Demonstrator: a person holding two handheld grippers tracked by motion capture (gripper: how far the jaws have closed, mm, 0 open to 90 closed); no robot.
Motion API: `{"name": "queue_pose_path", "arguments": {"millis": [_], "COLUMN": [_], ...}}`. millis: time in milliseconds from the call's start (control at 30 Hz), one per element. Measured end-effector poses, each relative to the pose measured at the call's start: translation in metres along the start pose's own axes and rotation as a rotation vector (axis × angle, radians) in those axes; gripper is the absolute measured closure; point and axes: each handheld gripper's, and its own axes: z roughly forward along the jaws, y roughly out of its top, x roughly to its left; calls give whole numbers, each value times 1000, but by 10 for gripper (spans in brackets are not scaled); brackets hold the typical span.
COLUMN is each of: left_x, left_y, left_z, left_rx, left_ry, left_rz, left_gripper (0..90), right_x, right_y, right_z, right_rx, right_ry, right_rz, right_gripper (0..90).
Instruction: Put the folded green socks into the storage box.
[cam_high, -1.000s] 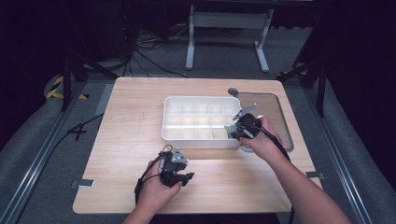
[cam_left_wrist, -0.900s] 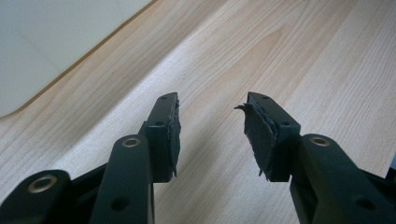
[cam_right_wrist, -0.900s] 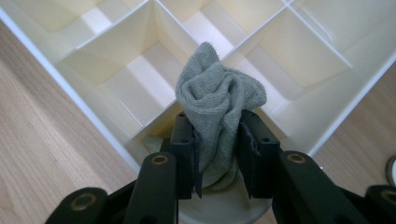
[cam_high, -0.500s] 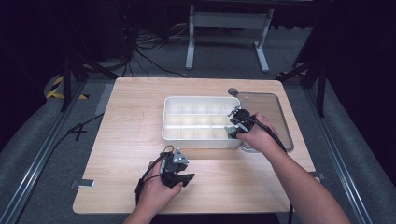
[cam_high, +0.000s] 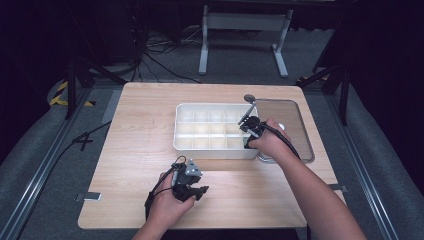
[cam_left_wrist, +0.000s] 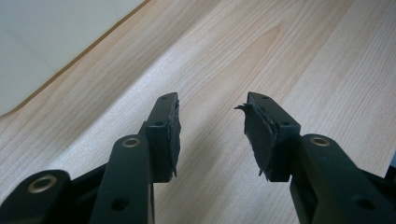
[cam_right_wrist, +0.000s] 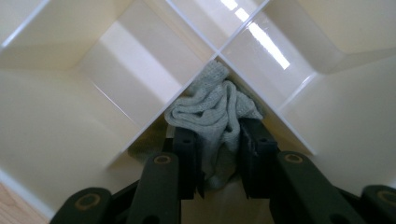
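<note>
A white compartment tray (cam_high: 185, 145) sits mid-table. My right gripper (cam_high: 248, 142) reaches down into its front right corner compartment. In the right gripper view the right gripper (cam_right_wrist: 219, 154) is shut on a bunched pale grey-green cloth (cam_right_wrist: 212, 109), pressed into the corner of a compartment of the tray (cam_right_wrist: 70, 102). My left gripper (cam_high: 192, 191) rests low over the bare wooden table near the front edge. In the left gripper view the left gripper (cam_left_wrist: 210, 128) is open with nothing between its worn pads (cam_left_wrist: 257, 135).
A clear lid (cam_high: 290, 120) with a grey rim lies flat to the right of the tray, partly under the person's right hand. A small round grey knob (cam_high: 249, 98) sits behind the tray's back right corner. Bare wood spreads left of the tray.
My right gripper has moved left and down from the tray's right edge into its front right compartment. The left gripper has barely shifted.
</note>
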Motion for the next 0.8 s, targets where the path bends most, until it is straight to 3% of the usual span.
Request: {"name": "queue_pose_path", "arguments": {"millis": [167, 300, 467, 633, 800], "left_x": [1, 2, 3, 4, 4], "left_y": [-2, -4, -7, -10, -13], "left_z": [-2, -4, -6, -9, -13], "left_rx": [-6, -7, -14, -13, -24], "left_ry": [5, 12, 14, 23, 28], "left_rz": [-2, -6, -14, -23, -45], "left_gripper": [559, 558, 556, 554, 554], "right_x": [-3, -3, -1, 0, -1], "right_y": [6, 2, -2, -11, -28], "right_z": [2, -2, -15, -38, -62], "right_rx": [47, 22, -21, -105, -265], "right_ry": [18, 21, 36, 22, 37], "right_rz": [9, -35, -30, -40, -61], "right_gripper": [710, 657, 547, 528, 519]}}
